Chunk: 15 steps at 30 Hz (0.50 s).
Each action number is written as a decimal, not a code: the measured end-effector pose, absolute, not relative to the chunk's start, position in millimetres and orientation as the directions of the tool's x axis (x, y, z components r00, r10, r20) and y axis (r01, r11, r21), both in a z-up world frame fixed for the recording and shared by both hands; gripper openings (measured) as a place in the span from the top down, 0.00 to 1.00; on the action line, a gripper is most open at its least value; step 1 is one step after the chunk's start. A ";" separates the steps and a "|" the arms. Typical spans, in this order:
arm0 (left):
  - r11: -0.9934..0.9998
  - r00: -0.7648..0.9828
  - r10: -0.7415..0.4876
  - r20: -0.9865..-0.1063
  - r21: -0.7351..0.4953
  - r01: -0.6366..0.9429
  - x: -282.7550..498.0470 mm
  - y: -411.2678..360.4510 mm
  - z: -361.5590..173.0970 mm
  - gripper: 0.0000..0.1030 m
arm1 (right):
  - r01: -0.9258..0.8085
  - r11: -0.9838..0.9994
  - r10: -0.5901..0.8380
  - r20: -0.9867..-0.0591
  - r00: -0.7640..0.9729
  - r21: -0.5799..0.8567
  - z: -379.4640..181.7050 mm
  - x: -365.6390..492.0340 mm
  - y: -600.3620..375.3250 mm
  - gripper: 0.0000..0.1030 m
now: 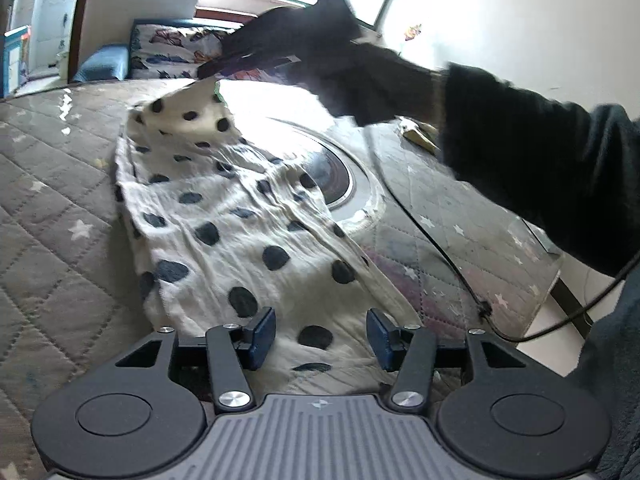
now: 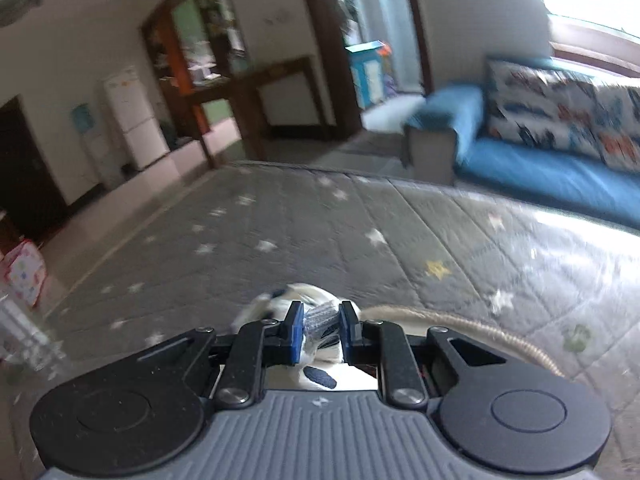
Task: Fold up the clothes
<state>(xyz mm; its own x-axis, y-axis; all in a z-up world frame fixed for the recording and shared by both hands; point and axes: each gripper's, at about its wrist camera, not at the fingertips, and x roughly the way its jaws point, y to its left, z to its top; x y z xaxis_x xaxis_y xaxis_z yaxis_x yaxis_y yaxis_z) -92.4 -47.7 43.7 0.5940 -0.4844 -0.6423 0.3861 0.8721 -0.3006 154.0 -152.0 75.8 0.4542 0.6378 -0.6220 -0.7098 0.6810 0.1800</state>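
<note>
blue-padded fingers of the left gripper (image 1: 321,336) stand wide apart with nothing between them, poised low over the near end of the spotted cloth (image 1: 240,216). that cloth, white with dark dots, runs straight ahead of this tool, its long axis leading away along the line of the fingers, the near end spread under the gap and the far end drawn up off the quilted mat (image 1: 60,208). at that far end the right gripper (image 1: 248,65), seen from the left wrist as a dark blurred shape at the end of a black-sleeved arm (image 1: 520,152), has the raised corner; in its own view the right gripper (image 2: 319,330) shows its pads closed close together on a bunched bit of the same fabric, with the mat and a blue sofa (image 2: 540,168) beyond. so the cloth lies slack between the two tools, lifted at the far one, resting at the near one. judging by this, the near edge directly beneath the open fingers is the left gripper's to take, since it is much the closer, and a short drop forward should reach it. a round rimmed object (image 1: 340,184) peeks out beside the cloth, to the right of its midline.
</note>
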 end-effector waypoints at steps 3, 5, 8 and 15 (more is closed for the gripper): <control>0.885 0.624 -0.463 -0.629 -0.288 0.367 -95.4 -38.6 49.9 0.44 | -0.767 0.627 0.669 -0.598 0.441 0.136 94.7 118.8 -159.8 0.84; 0.898 0.648 -0.437 -0.623 -0.271 0.346 -97.3 -30.9 54.5 0.43 | -0.802 0.588 0.690 -0.583 0.429 0.105 107.3 95.4 -165.0 0.84; 0.920 0.687 -0.391 -0.613 -0.245 0.305 -99.9 -17.1 62.3 0.42 | -0.848 0.527 0.720 -0.561 0.410 0.056 126.3 60.2 -172.8 0.84; 0.955 0.779 -0.288 -0.557 -0.230 0.188 -106.5 22.9 85.6 0.40 | -0.937 0.332 0.759 -0.560 0.333 -0.107 137.6 -49.2 -187.9 0.83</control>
